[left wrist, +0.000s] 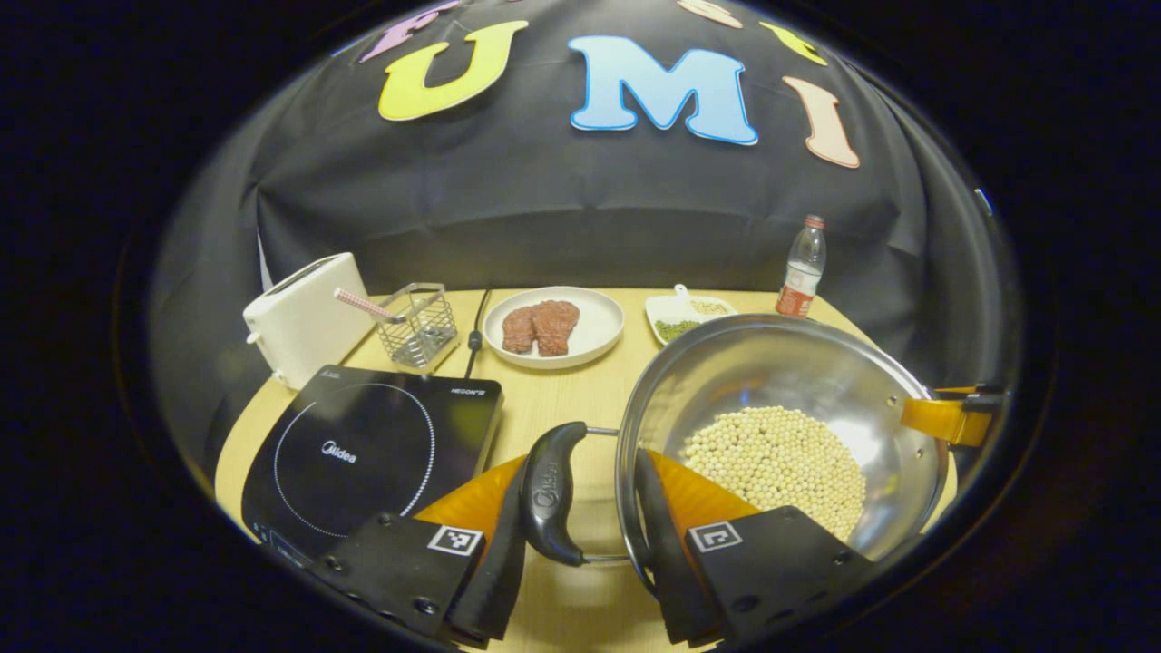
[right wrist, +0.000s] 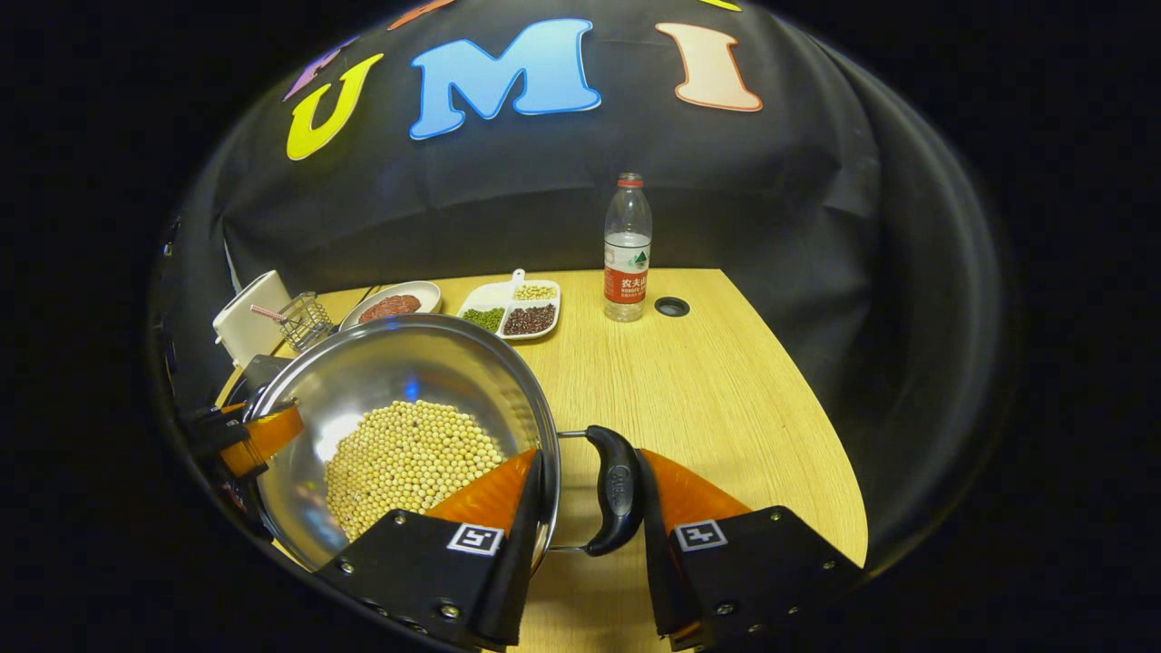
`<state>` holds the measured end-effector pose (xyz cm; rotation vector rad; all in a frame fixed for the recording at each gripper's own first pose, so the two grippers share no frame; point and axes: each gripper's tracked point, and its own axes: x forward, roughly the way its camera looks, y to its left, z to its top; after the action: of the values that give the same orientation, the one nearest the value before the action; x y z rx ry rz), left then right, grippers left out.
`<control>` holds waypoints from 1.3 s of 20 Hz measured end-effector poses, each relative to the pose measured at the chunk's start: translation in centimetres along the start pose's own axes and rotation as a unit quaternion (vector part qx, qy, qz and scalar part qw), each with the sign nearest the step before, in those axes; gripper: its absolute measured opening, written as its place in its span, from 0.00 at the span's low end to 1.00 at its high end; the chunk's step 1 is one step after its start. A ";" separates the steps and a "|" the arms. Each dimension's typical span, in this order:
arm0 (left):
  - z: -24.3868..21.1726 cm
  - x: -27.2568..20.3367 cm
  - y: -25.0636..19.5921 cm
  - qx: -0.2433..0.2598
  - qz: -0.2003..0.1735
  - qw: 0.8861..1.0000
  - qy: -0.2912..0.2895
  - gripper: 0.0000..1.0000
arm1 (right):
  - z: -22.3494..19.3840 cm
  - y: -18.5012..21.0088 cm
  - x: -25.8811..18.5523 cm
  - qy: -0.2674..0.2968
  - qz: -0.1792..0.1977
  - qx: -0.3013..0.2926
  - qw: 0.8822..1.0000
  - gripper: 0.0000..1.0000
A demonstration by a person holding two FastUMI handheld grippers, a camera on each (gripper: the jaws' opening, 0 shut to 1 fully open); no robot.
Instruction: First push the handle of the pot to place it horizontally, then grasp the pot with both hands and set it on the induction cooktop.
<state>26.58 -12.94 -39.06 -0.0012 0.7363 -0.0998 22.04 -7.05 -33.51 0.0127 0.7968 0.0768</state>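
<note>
A steel pot [left wrist: 771, 363] holding soybeans [left wrist: 780, 462] stands to the right of the black induction cooktop [left wrist: 363, 453]. My left gripper [left wrist: 585, 462] straddles the pot's near black handle [left wrist: 549, 494]: one finger lies outside the handle, the other inside the rim, so it is shut on the pot. Across the pot an orange finger of my right gripper [left wrist: 943, 419] shows at the far rim. In the right gripper view my right gripper [right wrist: 590, 456] holds the pot [right wrist: 408, 363] the same way, over the other handle [right wrist: 617, 490]. I cannot tell whether the pot rests on the table.
Behind the cooktop are a white toaster [left wrist: 304, 317] and a wire basket [left wrist: 419, 322]. A plate of meat [left wrist: 553, 326], a divided dish of beans [left wrist: 689, 313] and a water bottle [right wrist: 628, 247] line the back. A cable hole [right wrist: 671, 307] lies beside the bottle.
</note>
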 end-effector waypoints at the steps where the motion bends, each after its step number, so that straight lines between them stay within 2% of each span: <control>1: 0.0 -0.1 0.2 -0.002 -0.003 1.000 0.001 0.68 | 0.1 0.3 -0.3 -0.001 -0.001 -0.003 1.000 0.54; 3: 0.1 -0.2 0.8 -0.008 -0.006 1.000 0.000 0.64 | 0.3 1.2 -1.0 -0.005 -0.004 -0.011 1.000 0.54; 4: 0.0 -0.5 1.1 -0.009 -0.008 1.000 -0.003 0.68 | 0.6 1.8 -1.3 -0.009 -0.007 -0.012 1.000 0.54; 5: 0.3 -0.6 1.4 -0.010 -0.010 1.000 -0.005 0.65 | 0.7 2.4 -1.7 -0.011 -0.011 -0.012 1.000 0.54; 6: 0.3 -0.6 1.9 -0.012 -0.015 1.000 -0.007 0.68 | 0.9 2.8 -2.2 -0.016 -0.014 -0.013 1.000 0.54; 7: 0.5 -0.7 2.2 -0.012 -0.018 1.000 -0.009 0.64 | 1.0 3.4 -2.5 -0.018 -0.017 -0.014 1.000 0.54; 13: 1.5 -0.8 4.6 -0.003 -0.029 0.999 -0.014 0.65 | 1.2 7.1 -3.6 -0.022 -0.025 -0.001 0.999 0.54; 14: 1.5 -0.8 5.1 -0.002 -0.031 0.999 -0.015 0.68 | 1.2 7.7 -3.8 -0.023 -0.026 0.001 0.999 0.54; 17: 1.5 -0.9 6.1 -0.001 -0.034 0.999 -0.015 0.68 | 1.4 9.4 -3.8 -0.023 -0.029 0.003 0.999 0.54; 18: 1.7 -0.9 6.6 0.000 -0.034 0.999 -0.016 0.65 | 1.4 10.0 -3.9 -0.024 -0.029 0.004 0.999 0.54; 20: 1.8 -0.8 7.5 0.003 -0.034 0.999 -0.018 0.64 | 1.4 11.2 -3.9 -0.022 -0.029 0.007 0.999 0.54; 22: 1.8 -0.9 8.4 0.002 -0.035 0.999 -0.018 0.68 | 1.3 12.6 -3.7 -0.021 -0.027 0.008 0.999 0.54; 24: 1.9 -0.9 9.3 0.002 -0.035 0.999 -0.019 0.64 | 1.4 13.8 -3.6 -0.023 -0.027 0.008 0.999 0.54; 26: 2.0 -0.9 10.2 0.003 -0.035 0.999 -0.020 0.68 | 1.5 15.1 -3.7 -0.023 -0.026 0.010 0.999 0.54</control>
<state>28.16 -2.75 -37.39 -0.0226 0.6957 -0.1683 19.55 7.75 -29.24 0.0124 0.7511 0.0187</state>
